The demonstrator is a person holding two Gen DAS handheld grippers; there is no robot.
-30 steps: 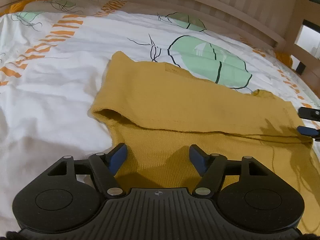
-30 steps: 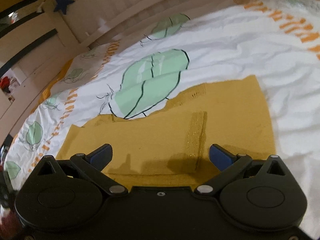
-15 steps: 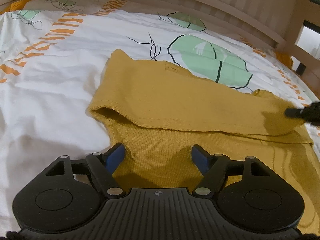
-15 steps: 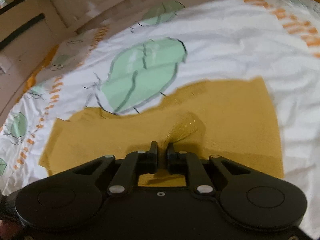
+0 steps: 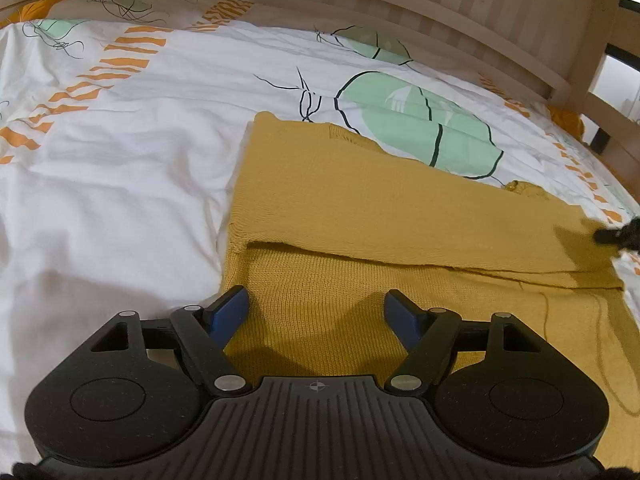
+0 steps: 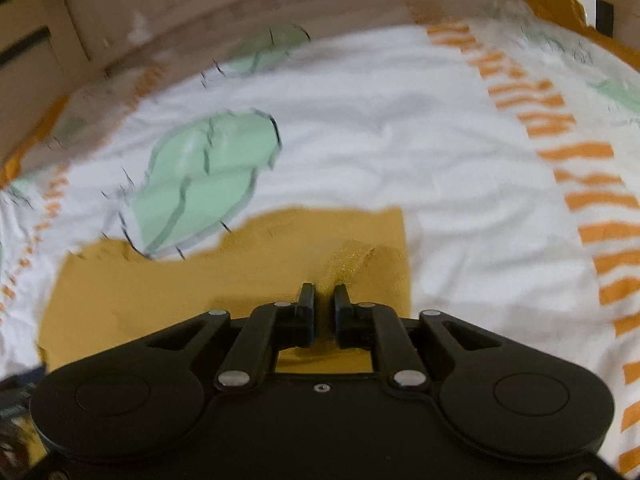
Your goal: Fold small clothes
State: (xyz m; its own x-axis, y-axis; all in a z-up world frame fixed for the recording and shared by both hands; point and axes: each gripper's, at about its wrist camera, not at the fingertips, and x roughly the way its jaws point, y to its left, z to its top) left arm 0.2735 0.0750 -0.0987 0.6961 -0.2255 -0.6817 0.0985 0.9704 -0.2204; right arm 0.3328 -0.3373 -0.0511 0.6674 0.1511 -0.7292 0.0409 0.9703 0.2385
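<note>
Pinching a raised ridge of the mustard knit garment (image 6: 224, 280), the right gripper (image 6: 320, 300) has its fingers pressed together on the cloth, a small glittery fold standing up just ahead of the tips; the right wrist view is blurred, so how deep the bite goes cannot be told. The garment lies flat on the white leaf-print bedsheet (image 5: 120, 168), well in from the wooden bed rail (image 5: 400, 12) at the far edge, with one layer already doubled over so that a long horizontal fold edge runs across it in the left wrist view. The left gripper (image 5: 316, 312) hangs just over the near part of the knit with its blue-padded fingers (image 5: 230, 312) spread wide, holding nothing. The step in hand looks like carrying the pinched side across to make the next fold. To do it well, the lift should be low and slow, since this loose knit will stretch and drag its lower layer along if yanked; the pinch should take both layers, or the doubled part will slide open. The idle left claw would serve best pressed down on the near cloth as an anchor, or closed on the matching edge so both ends travel together and the fold line stays straight. A loose thread (image 5: 600, 344) trails over the garment's right side and could snag a finger. Lay the edge down square on the opposite edge before letting go, then smooth outward
</note>
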